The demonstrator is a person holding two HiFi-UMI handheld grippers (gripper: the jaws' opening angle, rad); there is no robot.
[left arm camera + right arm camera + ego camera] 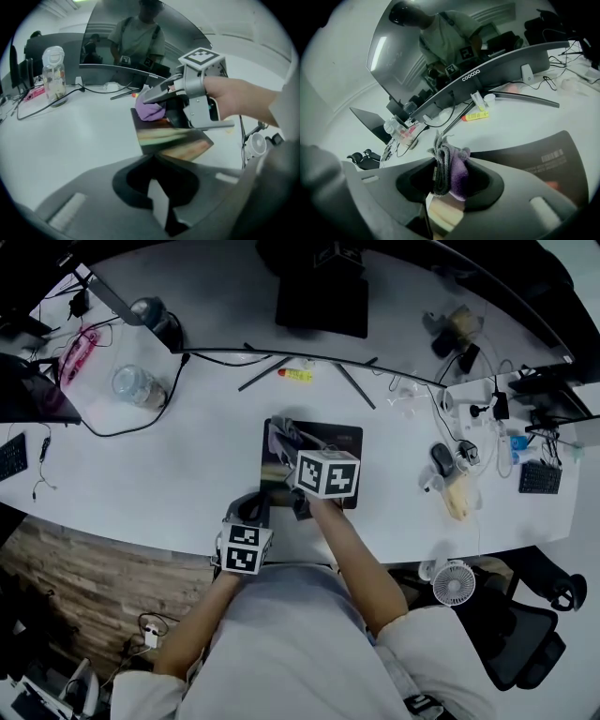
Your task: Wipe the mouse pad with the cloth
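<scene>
A dark mouse pad [342,439] lies on the white desk in front of me. Over its left part, my right gripper [298,448] is shut on a bunched purple and grey cloth [284,437]. The right gripper view shows the cloth [450,168] pinched between the jaws, with the pad [534,159] under it. My left gripper [255,507] is at the pad's near left corner. In the left gripper view its jaws [153,157] meet on the pad's near edge [171,140]. Further along the pad are the cloth [150,111] and the right gripper [159,93].
A curved monitor [309,357] stands just behind the pad, with a yellow tube [295,374] at its foot. A clear jar [136,385] and cables lie far left. A mouse [442,458] and chargers sit on the right. A small fan [454,582] stands beyond the desk's near edge.
</scene>
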